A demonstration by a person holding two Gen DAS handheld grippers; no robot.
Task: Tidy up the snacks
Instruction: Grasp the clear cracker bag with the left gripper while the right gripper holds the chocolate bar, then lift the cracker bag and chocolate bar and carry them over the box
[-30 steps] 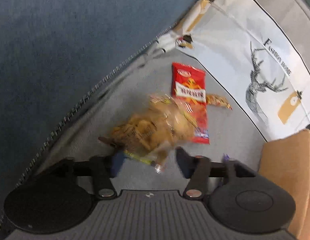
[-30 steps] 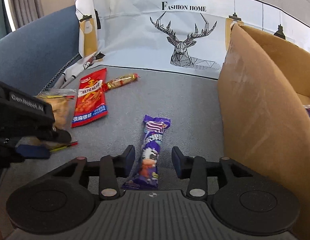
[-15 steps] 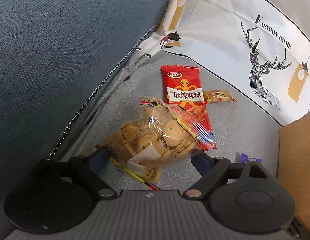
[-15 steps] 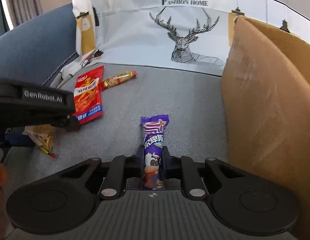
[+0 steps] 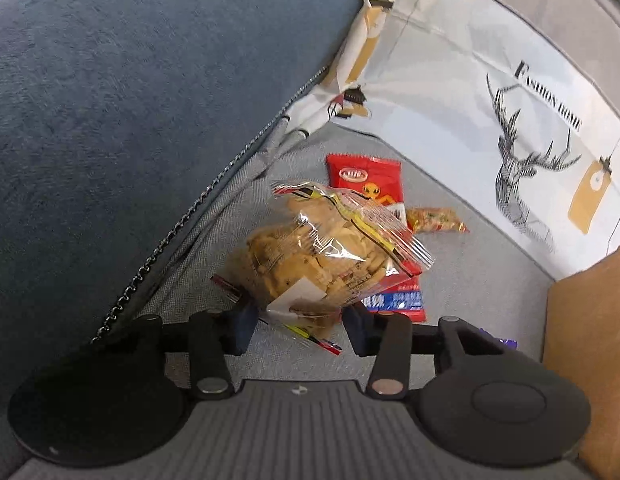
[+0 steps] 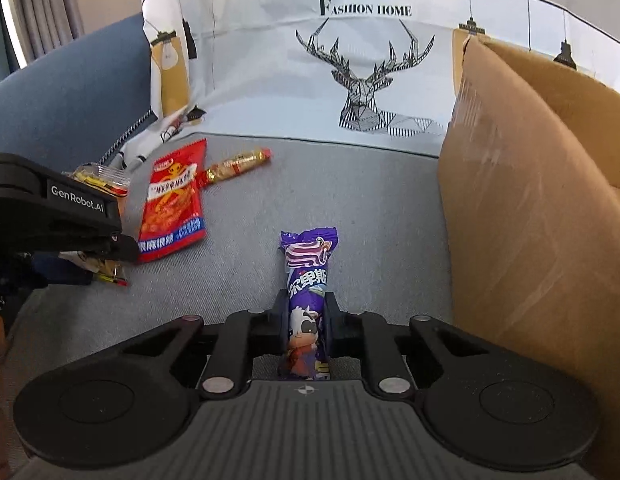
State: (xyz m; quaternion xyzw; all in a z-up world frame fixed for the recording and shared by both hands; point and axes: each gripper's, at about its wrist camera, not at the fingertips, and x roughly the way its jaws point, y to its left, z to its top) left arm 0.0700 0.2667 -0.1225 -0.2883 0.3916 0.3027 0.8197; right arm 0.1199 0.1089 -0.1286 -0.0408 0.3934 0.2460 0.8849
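On the grey sofa seat [image 6: 370, 200], bounded at the rear by a white deer-print cloth [image 6: 350, 80] and on the left by a blue cushion [image 5: 129, 100], the loose snacks lie in a cluster: a red packet [image 6: 171, 204] flat on the fabric, with a small orange-wrapped snack [image 6: 233, 165] at its far corner. A cardboard box [image 6: 530, 220] stands along the right edge, its near wall closing that side. The right gripper [image 6: 305, 320] has its jaws pressed together on a purple snack bar [image 6: 307, 280] — the bar's long axis runs straight away from the camera, its crimped far end raised toward the cloth and its near end under the gripper body. The left gripper [image 5: 297, 320] has jaws closing around a clear bag of biscuits [image 5: 322, 252], the lower end of the bag between the pads [image 5: 241, 320]; whether both pads press it cannot be told. The bag leans away over the red packet. Open seat fabric remains between the purple bar and the box wall, and between the bar and the red packet.
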